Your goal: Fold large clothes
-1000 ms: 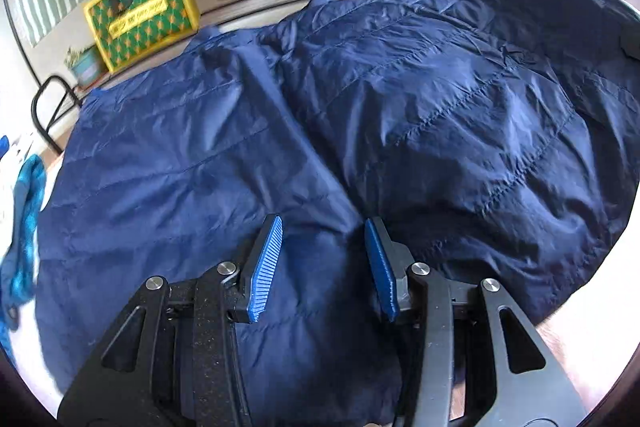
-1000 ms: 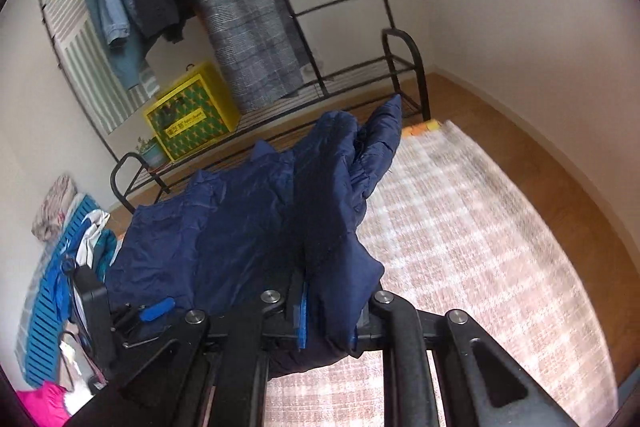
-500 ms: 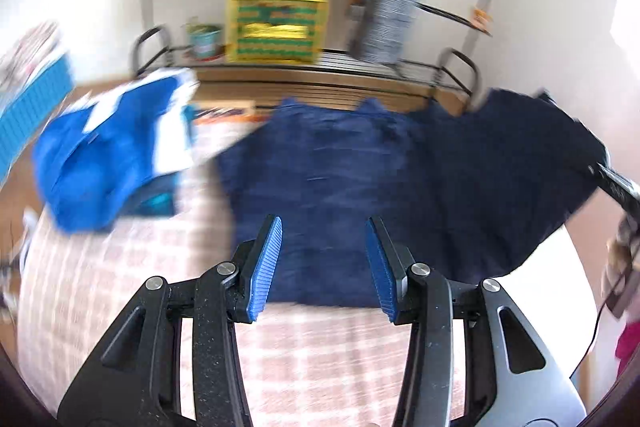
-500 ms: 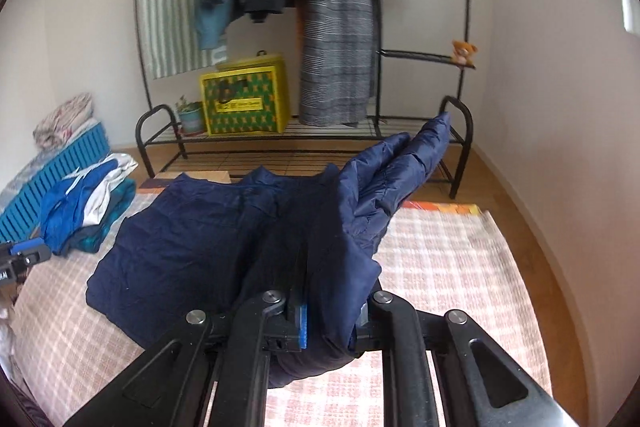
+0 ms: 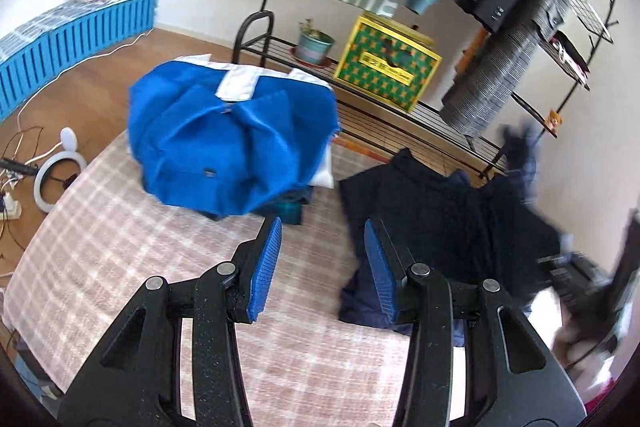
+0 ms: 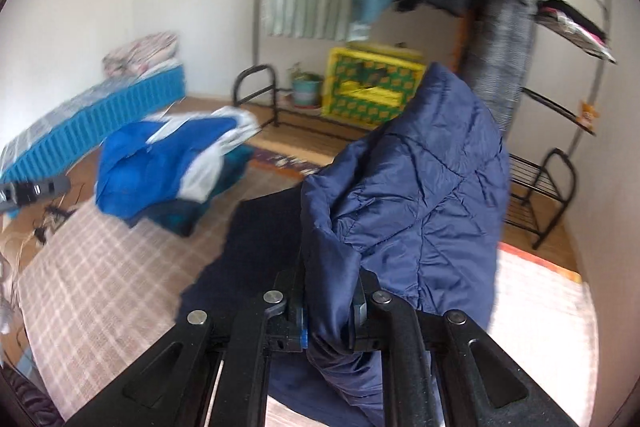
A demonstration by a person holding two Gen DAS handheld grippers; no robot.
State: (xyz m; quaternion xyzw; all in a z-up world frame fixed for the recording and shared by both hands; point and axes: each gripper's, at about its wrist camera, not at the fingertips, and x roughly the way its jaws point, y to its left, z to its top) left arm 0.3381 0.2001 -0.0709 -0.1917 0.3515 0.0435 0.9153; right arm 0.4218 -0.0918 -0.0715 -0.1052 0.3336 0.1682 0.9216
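Note:
A navy quilted jacket (image 6: pixel 420 195) lies on the checked mat (image 6: pixel 100 275). My right gripper (image 6: pixel 330 303) is shut on a fold of the jacket and holds that part raised above the rest of it. In the left wrist view the jacket (image 5: pixel 448 223) lies dark and blurred on the right of the mat (image 5: pixel 120 247). My left gripper (image 5: pixel 320 267) is open and empty above the mat, just left of the jacket's edge.
A folded bright blue and white garment (image 5: pixel 232 135) lies on a stack at the mat's far left. Behind stands a black clothes rack (image 5: pixel 400 123) with hanging clothes, a yellow-green box (image 5: pixel 388 65) and a plant pot (image 5: pixel 314 45). A blue slatted unit (image 5: pixel 72 39) lines the left wall.
My left gripper has let go of nothing but has pulled back and swung left, off the jacket, now over the mat. My right gripper has kept its hold and lifted the fold higher and leftward.

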